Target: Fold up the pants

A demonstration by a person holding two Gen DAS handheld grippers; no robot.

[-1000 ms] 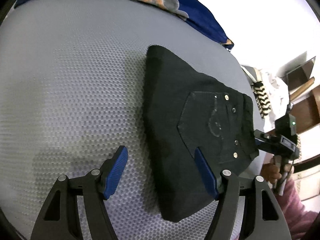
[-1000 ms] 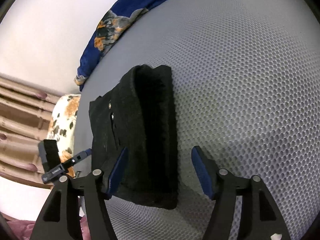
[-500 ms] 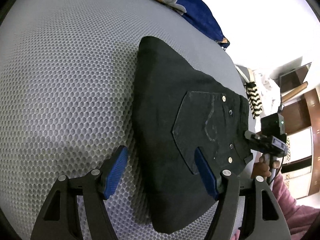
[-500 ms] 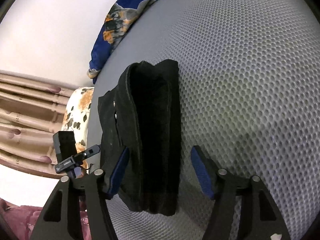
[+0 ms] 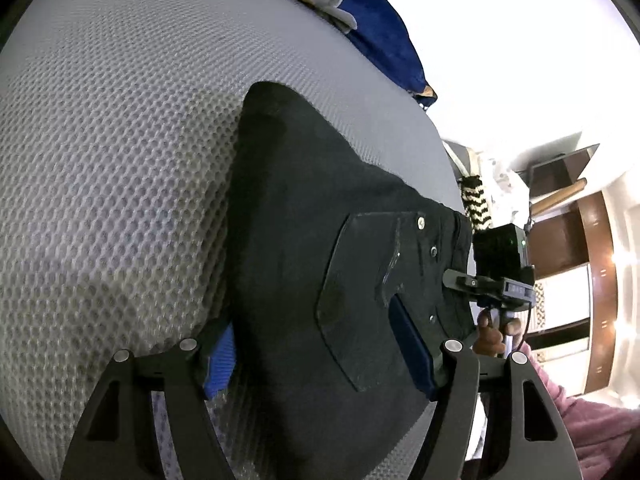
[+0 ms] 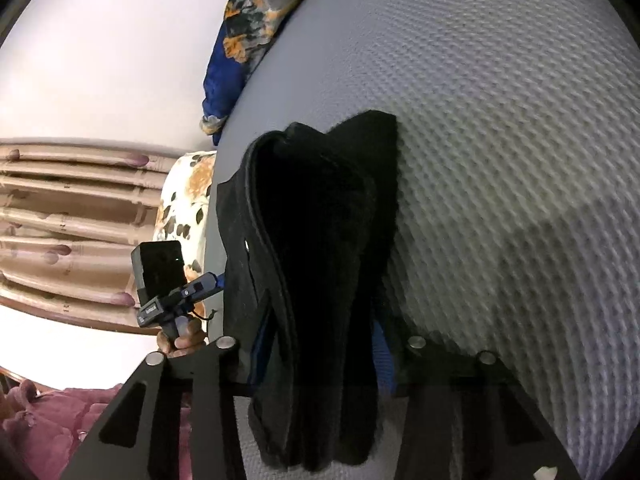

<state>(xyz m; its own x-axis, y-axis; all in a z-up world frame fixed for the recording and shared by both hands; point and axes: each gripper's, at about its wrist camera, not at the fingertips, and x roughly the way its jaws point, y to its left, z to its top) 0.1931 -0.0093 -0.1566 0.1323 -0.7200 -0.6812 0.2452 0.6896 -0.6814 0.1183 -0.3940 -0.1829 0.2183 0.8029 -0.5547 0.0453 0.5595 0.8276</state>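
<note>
The black pants (image 5: pixel 304 240) lie folded into a thick stack on the grey mesh mattress (image 5: pixel 104 152), back pocket up. My left gripper (image 5: pixel 316 344) is open and straddles the stack's near end, one blue pad on each side. In the right wrist view the folded pants (image 6: pixel 320 260) show edge-on, several layers thick. My right gripper (image 6: pixel 320 356) is open with its fingers on both sides of the stack's waistband end. Each gripper shows in the other's view: the right one (image 5: pixel 492 284), the left one (image 6: pixel 176 296).
A blue floral blanket (image 5: pixel 360 28) lies at the mattress's far edge. A spotted pillow (image 6: pixel 184 204) and a striped curtain (image 6: pixel 68 220) are beside the bed. Wooden furniture (image 5: pixel 576 248) stands past the right edge. The person's maroon sleeve (image 5: pixel 592 424) is close by.
Both grippers have moved forward onto the folded stack from opposite ends, so their open fingers now straddle it. The pants look nearer and larger in both views.
</note>
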